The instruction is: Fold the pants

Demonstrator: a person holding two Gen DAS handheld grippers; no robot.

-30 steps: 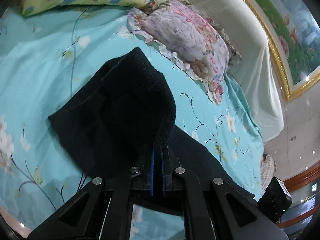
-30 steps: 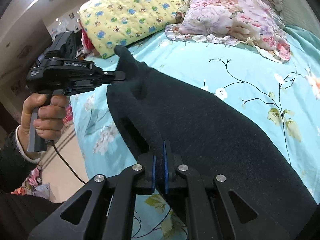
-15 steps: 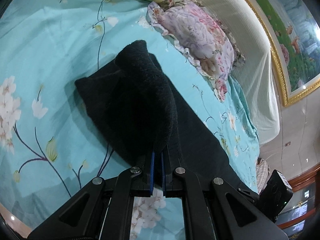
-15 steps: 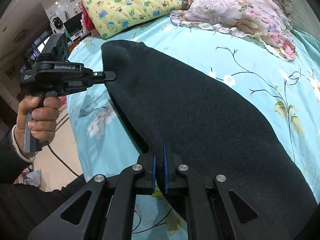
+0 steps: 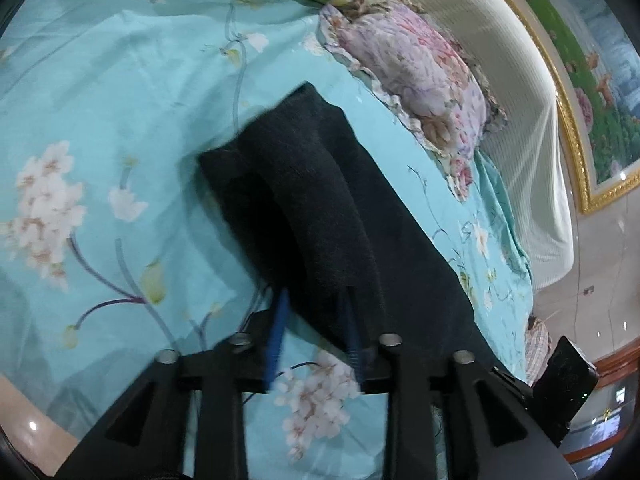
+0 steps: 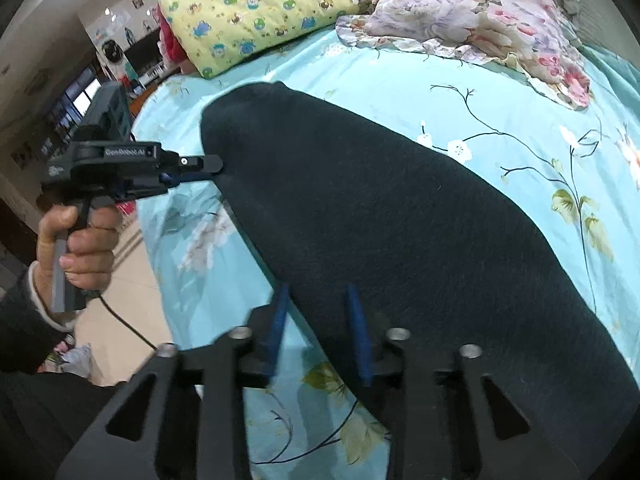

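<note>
Dark knit fabric: the pants (image 6: 400,240) lie lengthwise on the bed (image 6: 500,112), over a turquoise floral sheet, running from the right wrist view's 5 o'clock up to 11 o'clock. One layer appears doubled over another; the left wrist view shows a ridge of cloth (image 5: 316,184) riding above a lower layer that sticks out toward 9 o'clock.

Left gripper (image 5: 316,340): blue fingers (image 5: 276,344) spread apart, pants edge lying between them but not pinched. Seen from the right wrist view, the left gripper (image 6: 208,168) sits at 9 o'clock with its tips at the pants' far edge; contact there cannot be told.

Right gripper (image 6: 320,332): fingers (image 6: 360,336) likewise spread, straddling the near edge of the cloth without clamping it.

Pink floral pillow (image 6: 480,12) and yellow quilt (image 6: 256,4) sit at 12 to 1 o'clock, well apart from the pants.

Risks, as judged:
- Layers look misaligned at the far end; leaving it gives a crooked fold.
- Either gripper pulling back could snag the loose edge between its fingers and drag the top layer off.
- Pants lie near the bed's edge at 8 o'clock; a sideways tug could slide them toward the floor.
- The next pinch might catch the sheet along with the knit.
</note>
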